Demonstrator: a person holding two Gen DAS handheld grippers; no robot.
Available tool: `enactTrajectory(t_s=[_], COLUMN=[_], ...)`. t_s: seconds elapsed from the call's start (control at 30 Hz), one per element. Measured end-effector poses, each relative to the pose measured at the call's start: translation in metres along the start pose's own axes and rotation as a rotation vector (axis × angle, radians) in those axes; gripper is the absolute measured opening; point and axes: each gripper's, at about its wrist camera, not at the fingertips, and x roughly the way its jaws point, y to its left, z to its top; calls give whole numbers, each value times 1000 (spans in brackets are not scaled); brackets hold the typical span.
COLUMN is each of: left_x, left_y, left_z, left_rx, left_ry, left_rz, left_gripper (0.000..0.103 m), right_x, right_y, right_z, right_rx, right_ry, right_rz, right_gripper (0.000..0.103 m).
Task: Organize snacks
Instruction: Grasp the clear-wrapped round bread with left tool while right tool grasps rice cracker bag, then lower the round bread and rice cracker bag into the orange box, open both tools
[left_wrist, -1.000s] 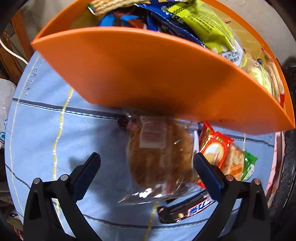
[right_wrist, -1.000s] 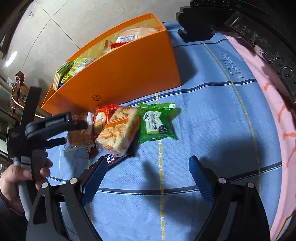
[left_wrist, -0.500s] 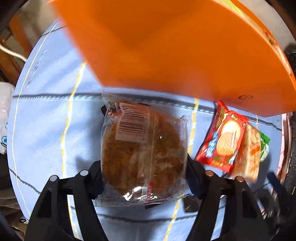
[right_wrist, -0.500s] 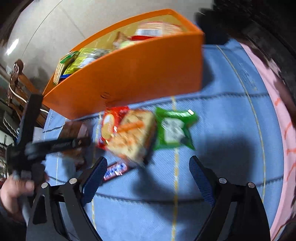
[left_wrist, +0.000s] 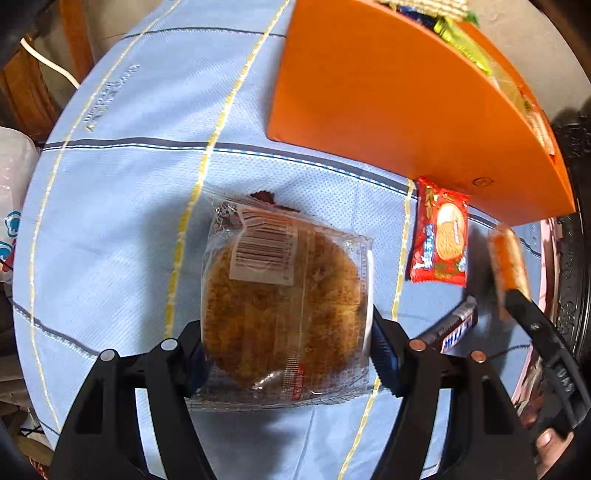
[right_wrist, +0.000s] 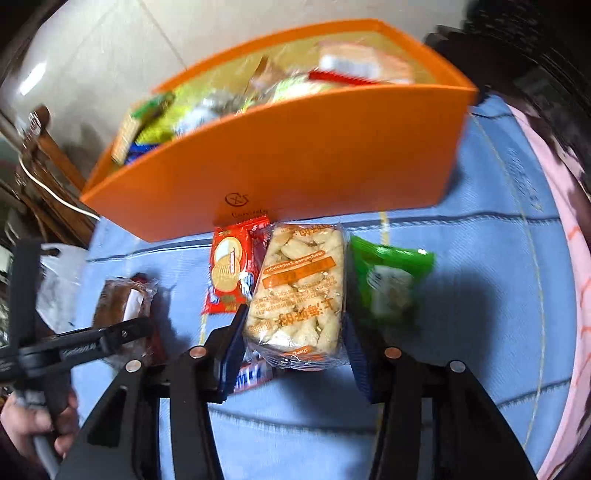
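My left gripper (left_wrist: 286, 354) is shut on a round brown cake (left_wrist: 280, 295) in a clear wrapper, held over the blue cloth; the right wrist view shows this cake (right_wrist: 123, 299) at lower left. My right gripper (right_wrist: 295, 350) has its jaws closing on a cracker pack (right_wrist: 299, 288), pads against its long sides. In the left wrist view the pack (left_wrist: 508, 258) is a blur at far right. A red biscuit packet (right_wrist: 231, 273), a green packet (right_wrist: 388, 284) and a chocolate bar (right_wrist: 255, 376) lie beside it. The orange box (right_wrist: 295, 158) behind holds several snacks.
A blue striped tablecloth (left_wrist: 122, 192) covers the round table. A white plastic bag (right_wrist: 59, 280) lies off the left edge, near wooden furniture and a white cable. Pink cloth (right_wrist: 576, 295) and dark carved wood border the right side. A hand (right_wrist: 33, 421) grips the left tool.
The left gripper shut on the cake and carried it leftward, away from the box front. The right gripper came over the cracker pack and narrowed its jaws onto it.
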Motion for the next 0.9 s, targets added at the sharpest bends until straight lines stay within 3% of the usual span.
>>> enactTrajectory(t_s=[0.27, 0.5, 0.73, 0.9], left_x=[-33, -83, -135, -139], left_y=[-10, -20, -50, -75], left_z=[-13, -15, 47, 93], left_rx=[49, 122, 180, 193], left_ry=[-40, -124, -242, -277], left_rz=[-30, -51, -76, -92], left_gripper=[68, 68, 68, 68], right_x=[-45, -86, -103, -97], right_y=[-22, -14, -1, 9], right_z=[-13, 6, 51, 97], right_rx=[53, 20, -22, -47], right_ry=[-49, -140, -223, -277], right_rz=[71, 108, 139, 135], right_gripper=[49, 49, 49, 49])
